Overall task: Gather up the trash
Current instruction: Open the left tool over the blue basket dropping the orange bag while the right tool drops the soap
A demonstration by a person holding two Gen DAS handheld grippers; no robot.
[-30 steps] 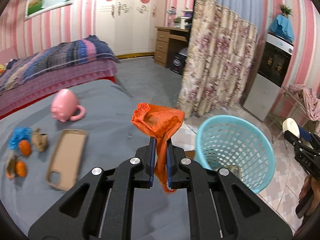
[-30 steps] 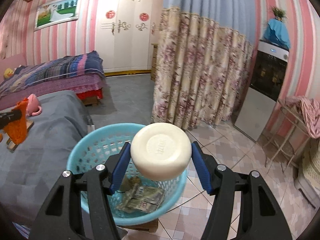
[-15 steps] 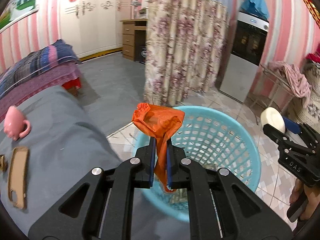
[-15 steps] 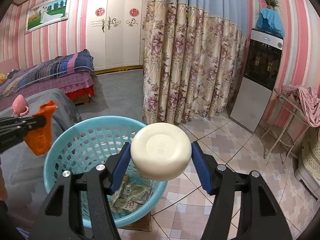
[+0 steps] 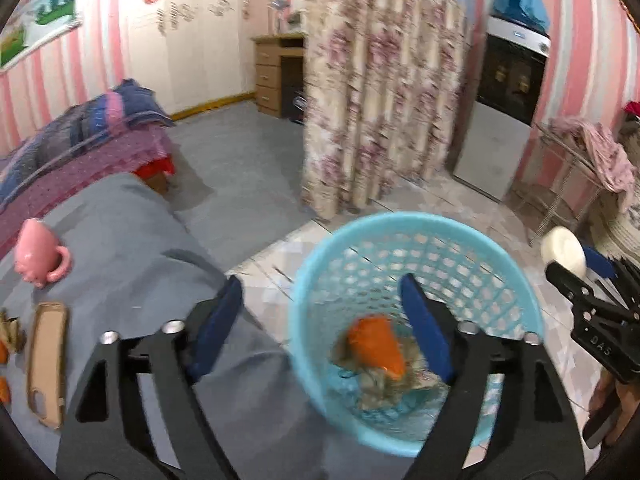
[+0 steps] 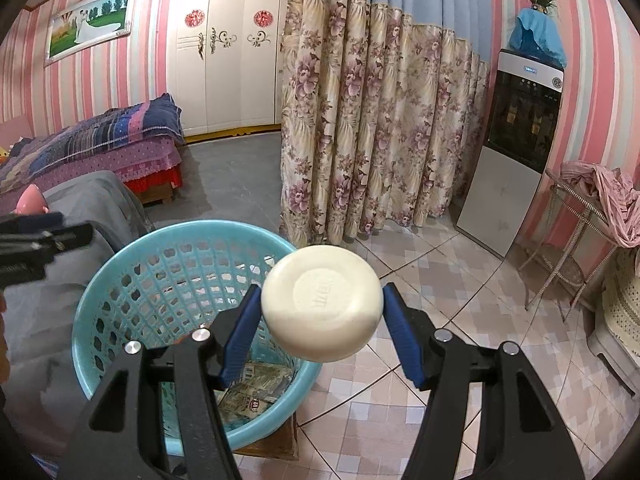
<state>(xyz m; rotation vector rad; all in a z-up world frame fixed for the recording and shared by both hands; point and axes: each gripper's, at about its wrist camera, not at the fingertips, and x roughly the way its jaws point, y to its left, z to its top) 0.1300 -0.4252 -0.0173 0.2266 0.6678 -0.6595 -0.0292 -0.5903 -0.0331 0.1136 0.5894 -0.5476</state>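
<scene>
In the blue mesh basket, the orange wrapper lies on crumpled paper trash at the bottom. The left gripper is above the rim, its jaws having just been opening and now spread wide with nothing between them. The right gripper is clamped on a round white soap bar near the basket's edge. On the grey bedcover beside the basket sit a pink mug and a tan phone case.
</scene>
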